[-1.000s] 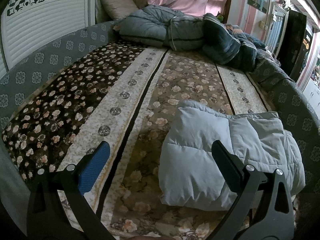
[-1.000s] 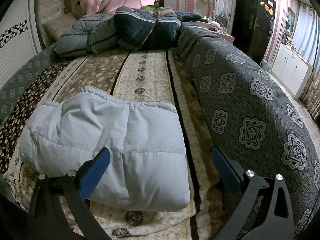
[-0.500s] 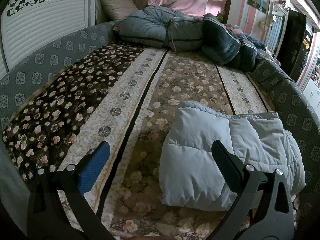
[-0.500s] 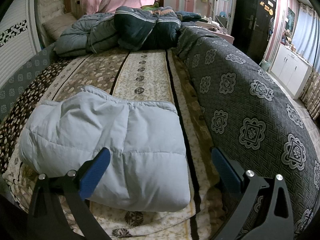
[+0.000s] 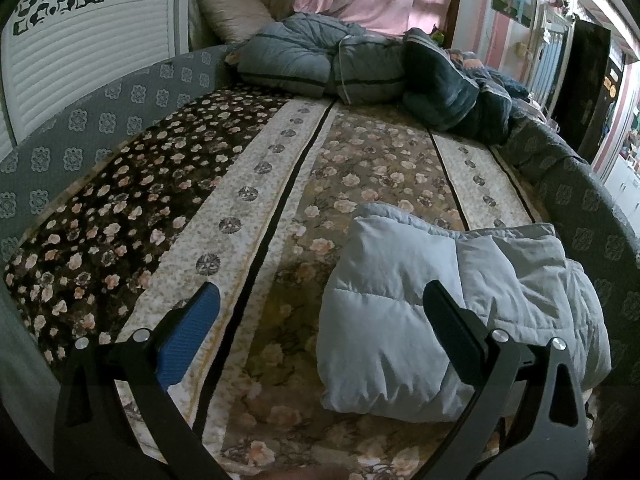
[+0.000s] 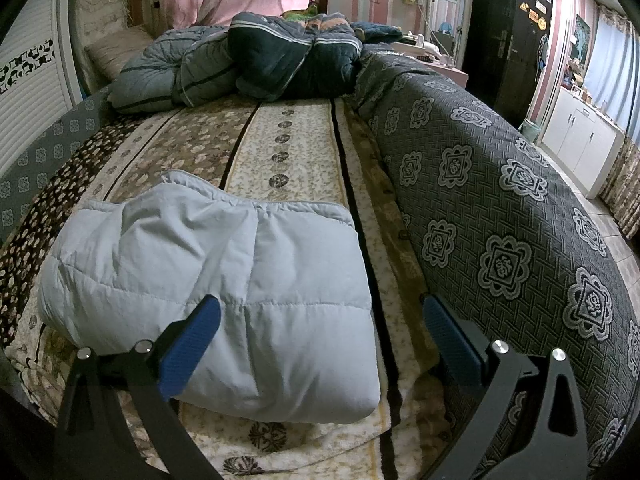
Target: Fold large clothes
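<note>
1. Spreading across nearly the whole of both views: the bed [image 5: 248,184], covered in a striped floral blanket [image 6: 288,160], likely serving as the broad flat place for folding something this bulky.
2. Draping over the bed's right side: a dark grey patterned cover [image 6: 500,208], sloping away toward the floor.
3. Sitting heaped at the far end, well apart from the work: rolled quilts [image 5: 332,60], probably pushed back there for room.
4. Lying near the close edge of the bed: the pale blue padded jacket [image 6: 224,280], already doubled into a thick, puffy bundle with no sleeve trailing loose, suggesting the folding is near done or finished. Looking springy enough to puff open if left unpressed.
5. Hovering low at the near edge, gaping wide and holding nothing: the left claw [image 5: 320,320], with the jacket [image 5: 440,304] lying ahead and to its right, the right finger overlapping the bundle in view; contact not clear.
6. Likewise standing wide apart and empty: the right claw [image 6: 320,328], with the jacket ahead and to its left, the left finger showing in front of the bundle's near edge.
</note>
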A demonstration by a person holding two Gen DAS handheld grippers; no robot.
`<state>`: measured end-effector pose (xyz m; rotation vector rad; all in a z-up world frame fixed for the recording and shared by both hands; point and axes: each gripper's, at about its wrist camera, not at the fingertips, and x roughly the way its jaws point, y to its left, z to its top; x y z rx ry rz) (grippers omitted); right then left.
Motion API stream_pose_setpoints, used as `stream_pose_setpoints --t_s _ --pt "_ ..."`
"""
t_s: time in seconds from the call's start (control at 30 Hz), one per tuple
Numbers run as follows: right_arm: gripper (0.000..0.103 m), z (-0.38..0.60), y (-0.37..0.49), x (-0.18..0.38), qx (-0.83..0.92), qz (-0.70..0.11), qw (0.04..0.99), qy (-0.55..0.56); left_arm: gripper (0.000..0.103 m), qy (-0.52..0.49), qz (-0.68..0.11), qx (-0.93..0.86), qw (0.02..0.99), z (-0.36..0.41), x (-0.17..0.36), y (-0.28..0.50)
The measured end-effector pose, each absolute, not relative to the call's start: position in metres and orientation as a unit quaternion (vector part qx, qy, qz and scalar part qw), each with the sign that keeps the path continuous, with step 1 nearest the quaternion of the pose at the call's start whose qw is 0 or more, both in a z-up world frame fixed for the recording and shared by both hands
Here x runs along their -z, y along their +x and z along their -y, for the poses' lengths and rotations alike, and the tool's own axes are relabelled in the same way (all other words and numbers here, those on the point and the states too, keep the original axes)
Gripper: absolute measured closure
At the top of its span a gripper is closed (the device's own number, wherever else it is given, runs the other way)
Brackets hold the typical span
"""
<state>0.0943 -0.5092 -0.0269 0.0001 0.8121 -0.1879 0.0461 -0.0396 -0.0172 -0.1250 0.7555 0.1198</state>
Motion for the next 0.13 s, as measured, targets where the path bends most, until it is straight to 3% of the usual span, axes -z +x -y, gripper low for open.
stream_pose_setpoints --t_s 0.13 --pt "0.002 0.5092 0.0959 0.0283 0.091 -0.396 0.914 -0.004 0.003 -0.068 -0.373 -0.057 0.924 0.0376 0.0193 0.0464"
